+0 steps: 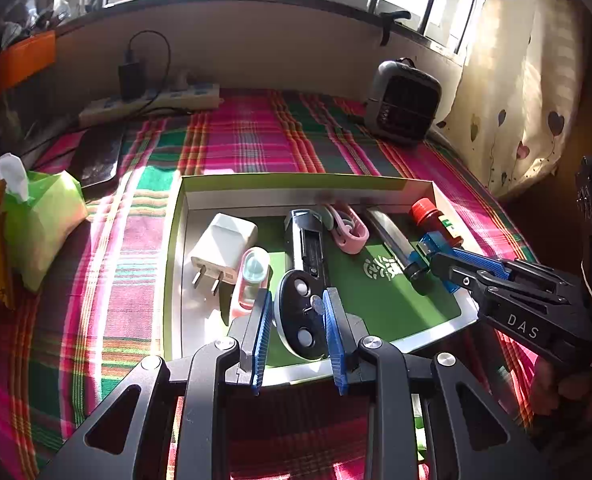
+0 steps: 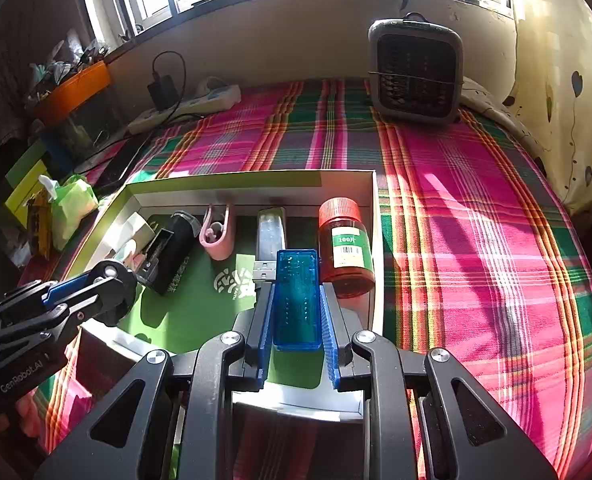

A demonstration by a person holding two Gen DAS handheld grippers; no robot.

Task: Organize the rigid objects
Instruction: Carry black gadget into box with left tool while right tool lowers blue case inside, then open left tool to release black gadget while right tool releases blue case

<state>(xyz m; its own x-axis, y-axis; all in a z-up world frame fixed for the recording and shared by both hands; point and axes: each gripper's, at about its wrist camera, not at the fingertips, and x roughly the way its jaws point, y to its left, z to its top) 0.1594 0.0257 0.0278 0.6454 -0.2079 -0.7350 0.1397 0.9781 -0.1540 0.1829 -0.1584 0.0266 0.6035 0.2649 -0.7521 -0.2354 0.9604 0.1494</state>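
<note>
**Both grippers busy over the box**

The left gripper [image 1: 298, 312] is clamping a black oval remote [image 1: 297, 316] over the open box [image 1: 308, 182], near its front edge. The right gripper [image 2: 297, 308] is squeezing a blue USB stick [image 2: 297, 300], hovering just beside the red bottle [image 2: 346, 248].

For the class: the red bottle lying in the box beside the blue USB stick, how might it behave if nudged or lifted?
The red bottle lies on its round side, so a nudge would probably roll it. Its smooth plastic wall may slip between claw pads. It looks small, likely light. It lies close to the box wall, leaving little space there.
</note>
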